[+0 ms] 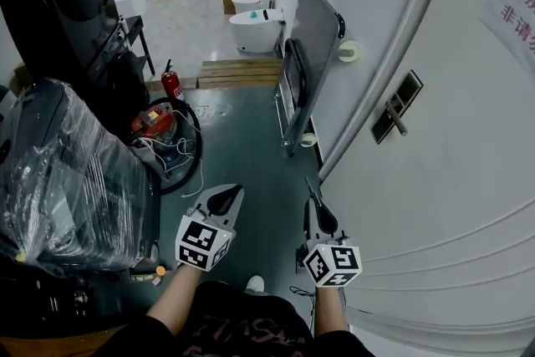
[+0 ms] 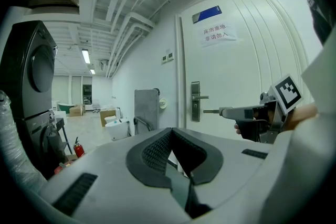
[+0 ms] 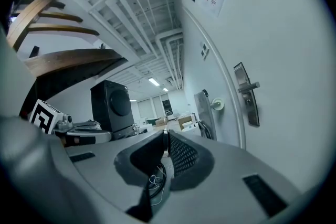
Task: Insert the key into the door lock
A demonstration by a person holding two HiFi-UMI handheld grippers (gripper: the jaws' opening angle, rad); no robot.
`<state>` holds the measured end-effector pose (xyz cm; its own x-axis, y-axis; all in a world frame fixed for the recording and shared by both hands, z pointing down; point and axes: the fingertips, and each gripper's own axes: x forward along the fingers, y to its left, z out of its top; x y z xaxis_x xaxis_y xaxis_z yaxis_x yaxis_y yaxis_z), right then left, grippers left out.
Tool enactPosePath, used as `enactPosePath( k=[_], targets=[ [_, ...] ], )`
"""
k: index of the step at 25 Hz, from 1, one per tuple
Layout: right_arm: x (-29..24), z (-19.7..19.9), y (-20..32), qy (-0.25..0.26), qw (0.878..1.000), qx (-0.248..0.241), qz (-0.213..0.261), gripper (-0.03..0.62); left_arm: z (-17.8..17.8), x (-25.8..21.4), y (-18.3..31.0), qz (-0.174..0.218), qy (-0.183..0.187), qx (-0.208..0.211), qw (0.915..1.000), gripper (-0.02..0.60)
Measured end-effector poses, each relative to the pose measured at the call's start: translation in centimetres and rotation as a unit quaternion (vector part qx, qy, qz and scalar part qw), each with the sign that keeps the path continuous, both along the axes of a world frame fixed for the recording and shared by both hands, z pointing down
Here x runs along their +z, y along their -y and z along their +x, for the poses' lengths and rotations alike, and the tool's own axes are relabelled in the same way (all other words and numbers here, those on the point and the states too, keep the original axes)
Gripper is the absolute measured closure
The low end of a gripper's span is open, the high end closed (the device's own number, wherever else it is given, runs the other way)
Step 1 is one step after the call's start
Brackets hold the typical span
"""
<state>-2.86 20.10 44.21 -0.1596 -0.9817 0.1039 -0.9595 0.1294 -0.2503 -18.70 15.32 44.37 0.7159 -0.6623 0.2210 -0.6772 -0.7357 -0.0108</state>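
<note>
The white door (image 1: 468, 180) fills the right of the head view. Its dark metal lock plate with a lever handle (image 1: 394, 109) also shows in the left gripper view (image 2: 195, 101) and the right gripper view (image 3: 245, 94). My right gripper (image 1: 312, 195) is shut on a thin metal key (image 2: 211, 111), which sticks out of its tip toward the lock plate, a short way from it. In its own view the key is a thin edge between the pads (image 3: 166, 140). My left gripper (image 1: 224, 201) is level with it on the left, shut and holding nothing (image 2: 170, 132).
A grey panel (image 1: 313, 54) leans on the wall beyond the door. A black stacked machine (image 1: 75, 4) and a plastic-wrapped bulk (image 1: 67, 171) stand at the left, with cables and a red fire extinguisher (image 1: 171, 84) on the floor. Wooden pallets (image 1: 242, 71) and a white tub (image 1: 255, 31) lie further back.
</note>
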Motion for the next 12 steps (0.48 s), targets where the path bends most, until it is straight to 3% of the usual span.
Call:
enactPosePath(
  k=[12],
  targets=[
    [-0.1,0.8,3.3,-0.007,1.0,-0.003,0.007,0.516,0.7,-0.1,3.3,0.004,0.001,-0.002,1.0,0.569]
  ],
)
